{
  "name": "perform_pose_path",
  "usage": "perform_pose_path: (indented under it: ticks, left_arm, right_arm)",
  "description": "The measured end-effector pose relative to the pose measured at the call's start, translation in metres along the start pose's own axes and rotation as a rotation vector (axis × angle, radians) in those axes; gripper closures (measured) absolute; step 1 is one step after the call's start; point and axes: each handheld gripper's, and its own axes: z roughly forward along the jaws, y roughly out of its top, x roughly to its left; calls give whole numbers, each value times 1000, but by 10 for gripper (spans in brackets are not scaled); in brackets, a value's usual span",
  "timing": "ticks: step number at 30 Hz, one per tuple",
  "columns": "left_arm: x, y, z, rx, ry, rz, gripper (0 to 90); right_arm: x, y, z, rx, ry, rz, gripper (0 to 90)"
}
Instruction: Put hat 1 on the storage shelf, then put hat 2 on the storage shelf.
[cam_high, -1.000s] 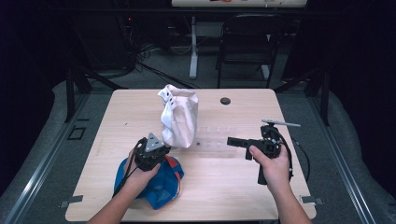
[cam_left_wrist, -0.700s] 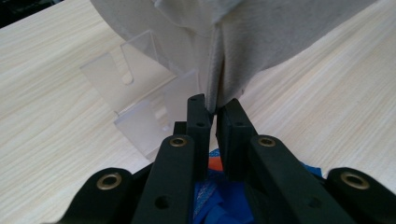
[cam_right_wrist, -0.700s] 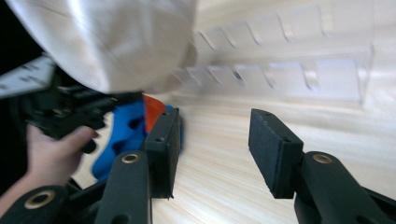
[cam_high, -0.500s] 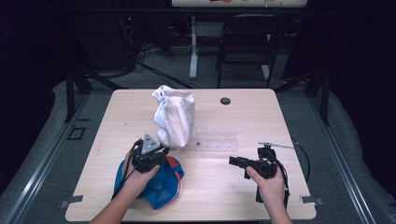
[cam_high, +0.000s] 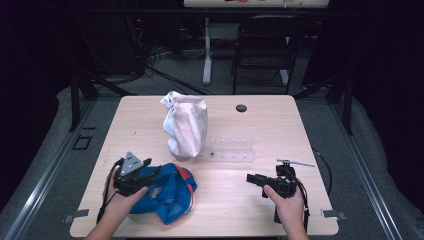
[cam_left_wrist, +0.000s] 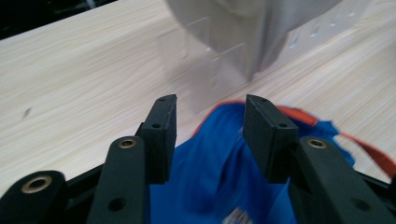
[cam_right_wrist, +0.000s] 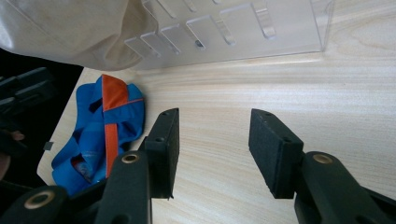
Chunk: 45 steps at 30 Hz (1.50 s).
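Landmark: blue bag (cam_high: 167, 192), lying crumpled at the near left of the table (cam_high: 300, 130).

Left gripper (cam_high: 145, 172): over the bag's left part, jaws just opened to a wide gap, blue cloth below and between them in the left gripper view but not pinched (pads clear of the fabric). Risk, as judged: closing from here without lowering likely catches one loose fold, or nothing, and lets the bag slip free on lifting.

White cloth sack (cam_high: 186, 125): upright just beyond the bag, leaning on the clear plastic rack (cam_high: 232, 149). Risk: a forward sweep over the bag likely knocks both.

Right gripper (cam_high: 254, 178): well to the right of the bag, low over bare wood, jaws wide and empty, pointed toward the bag. Risk: orange strap (cam_right_wrist: 111, 135) snagging on approach.
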Motion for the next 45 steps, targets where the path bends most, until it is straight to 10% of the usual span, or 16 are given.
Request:
perform_pose_path:
  ticks: [13,45]
  left_arm:
    - [42,-42,-12,35,56,-117,516]
    - [44,-55,1,120,15,-100,437]
  right_arm:
    - [5,-12,19,56,-54,-45,530]
    - [58,-10,61,195,82,-106,532]
